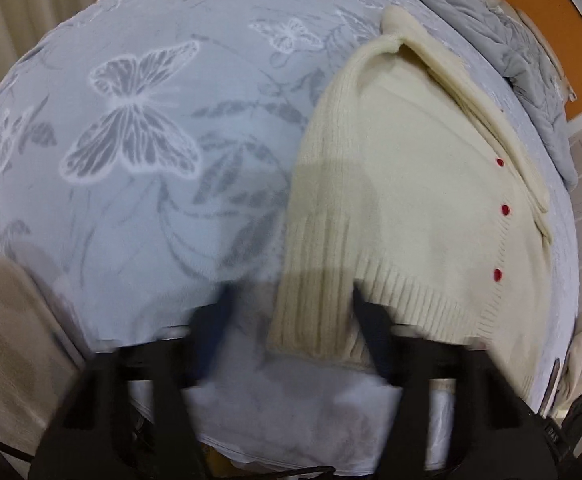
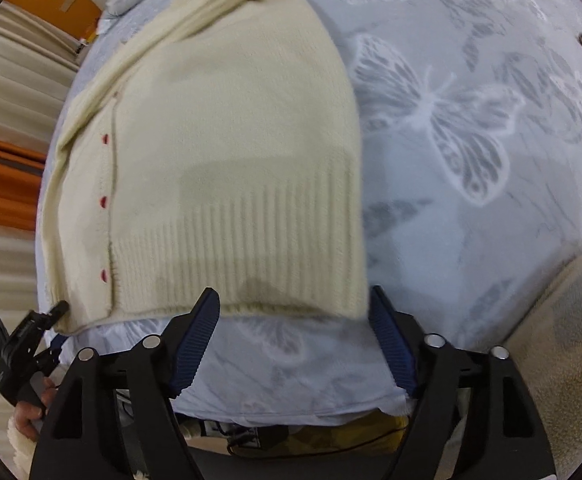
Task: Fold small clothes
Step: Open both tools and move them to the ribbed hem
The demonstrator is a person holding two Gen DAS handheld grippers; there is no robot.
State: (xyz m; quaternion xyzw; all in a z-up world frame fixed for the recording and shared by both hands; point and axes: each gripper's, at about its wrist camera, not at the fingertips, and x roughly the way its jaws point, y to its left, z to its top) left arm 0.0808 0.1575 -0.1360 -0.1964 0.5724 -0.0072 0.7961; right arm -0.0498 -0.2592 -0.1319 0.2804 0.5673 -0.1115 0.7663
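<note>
A cream knit cardigan (image 1: 411, 200) with red buttons (image 1: 505, 210) lies flat on a pale blue butterfly blanket (image 1: 131, 140). My left gripper (image 1: 291, 300) points down at the near hem. A ribbed sleeve cuff (image 1: 311, 312) lies between its blurred fingers. The right finger touches the cuff and the left finger stands clear of it, so the jaws are open. In the right wrist view the cardigan (image 2: 231, 120) fills the left half. My right gripper (image 2: 291, 298) is open, with its blue pads (image 2: 199, 344) straddling the ribbed hem (image 2: 251, 264) at its near edge.
A grey quilted cover (image 1: 491, 32) lies bunched at the bed's far side. A beige fleece (image 2: 563, 360) sits beside the blanket near the front. The bed's front edge runs just below the fingers. A hand (image 2: 31, 412) shows at the lower left in the right wrist view.
</note>
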